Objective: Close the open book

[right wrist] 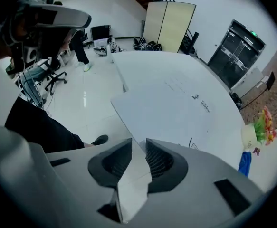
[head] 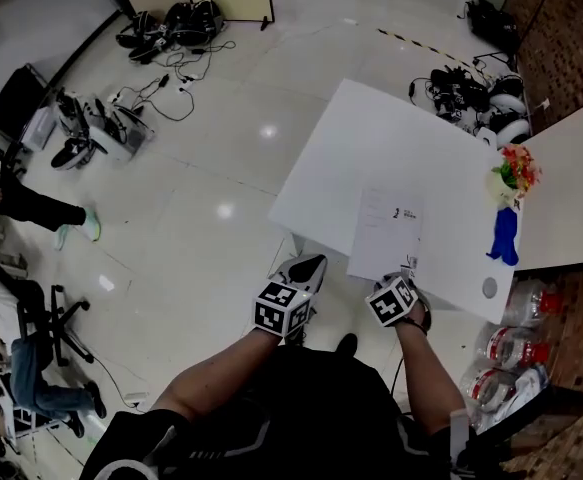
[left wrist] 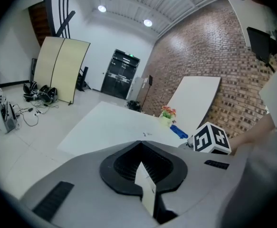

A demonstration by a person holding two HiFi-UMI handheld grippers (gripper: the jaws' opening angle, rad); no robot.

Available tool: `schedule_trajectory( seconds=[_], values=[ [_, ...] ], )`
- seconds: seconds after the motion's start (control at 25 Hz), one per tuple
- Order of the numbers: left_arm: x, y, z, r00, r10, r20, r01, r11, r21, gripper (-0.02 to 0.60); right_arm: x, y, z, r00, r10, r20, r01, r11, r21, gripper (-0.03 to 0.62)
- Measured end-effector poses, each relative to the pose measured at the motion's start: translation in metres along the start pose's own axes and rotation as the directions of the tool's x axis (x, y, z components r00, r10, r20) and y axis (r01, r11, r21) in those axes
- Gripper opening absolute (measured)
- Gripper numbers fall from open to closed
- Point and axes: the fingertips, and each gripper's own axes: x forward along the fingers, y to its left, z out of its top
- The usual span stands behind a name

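Note:
A white book (head: 386, 236) lies flat and closed on the white table (head: 371, 138), with small dark print on its cover. My right gripper (head: 408, 270) points steeply down at the book's near edge. In the right gripper view the book (right wrist: 167, 108) runs up to the right gripper (right wrist: 138, 144), whose jaws stand slightly apart around that near corner without pressing on it. My left gripper (head: 311, 264) hangs off the table's near-left edge, clear of the book. In the left gripper view the left gripper (left wrist: 140, 148) is shut and empty, facing the table (left wrist: 109, 125).
A pot of flowers (head: 512, 173) and a blue object (head: 503, 236) stand at the table's right edge. Plastic bottles (head: 516, 338) lie on the floor at the right. Cables and gear (head: 166, 28) litter the floor at the left, near an office chair (head: 56, 323).

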Motion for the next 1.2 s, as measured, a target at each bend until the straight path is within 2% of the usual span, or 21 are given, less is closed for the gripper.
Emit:
schedule_trajectory(
  seconds=[0.16,0.24,0.32,0.4,0.52,0.6,0.68,0.76,0.88,1.0,1.08,1.2],
  values=[
    [0.000,0.004,0.006,1.000,-0.003,0.012,0.003,1.000,-0.009,-0.005,-0.006,0.012,0.012,0.996,0.044,0.077,-0.048,0.998,0.049,0.052],
    [-0.002,0.002,0.015,1.000,-0.012,0.026,0.013,1.000,-0.015,-0.005,-0.019,0.012,0.019,0.987,0.051,0.149,-0.071,0.989,0.133,0.052],
    [-0.006,-0.007,0.036,0.997,-0.039,0.060,0.038,0.999,0.017,-0.005,-0.044,0.001,0.030,0.961,0.048,0.271,-0.119,0.961,0.251,0.052],
    [-0.008,-0.016,0.061,0.993,-0.069,0.100,0.062,0.995,0.073,-0.005,-0.080,-0.021,0.045,0.909,0.006,0.417,-0.160,0.928,0.337,0.051],
    [-0.012,-0.020,0.094,0.983,-0.093,0.157,0.076,0.991,0.107,-0.005,-0.139,-0.049,0.064,0.821,-0.077,0.566,-0.154,0.925,0.348,0.051],
    [-0.016,-0.024,0.112,0.977,-0.104,0.186,0.079,0.988,0.135,-0.005,-0.180,-0.063,0.073,0.745,-0.125,0.655,-0.161,0.920,0.358,0.051],
    [-0.019,-0.034,0.127,0.971,-0.120,0.206,0.086,0.982,0.166,-0.005,-0.219,-0.078,0.074,0.656,-0.182,0.732,-0.188,0.901,0.392,0.051],
    [-0.020,-0.047,0.137,0.965,-0.138,0.222,0.096,0.977,0.192,-0.005,-0.250,-0.089,0.069,0.579,-0.230,0.782,-0.211,0.884,0.417,0.049],
    [-0.023,-0.064,0.149,0.956,-0.164,0.243,0.113,0.971,0.212,-0.005,-0.285,-0.100,0.058,0.491,-0.304,0.816,-0.211,0.867,0.451,0.047],
    [-0.026,-0.079,0.157,0.948,-0.188,0.257,0.130,0.965,0.226,-0.005,-0.311,-0.113,0.045,0.402,-0.397,0.825,-0.210,0.837,0.505,0.000],
    [-0.026,-0.086,0.159,0.946,-0.196,0.259,0.137,0.963,0.231,-0.005,-0.321,-0.120,0.038,0.365,-0.435,0.823,-0.222,0.818,0.531,0.000],
    [-0.026,-0.094,0.161,0.945,-0.200,0.258,0.139,0.962,0.236,-0.005,-0.326,-0.123,0.032,0.357,-0.445,0.821,-0.216,0.816,0.536,0.000]
  ],
)
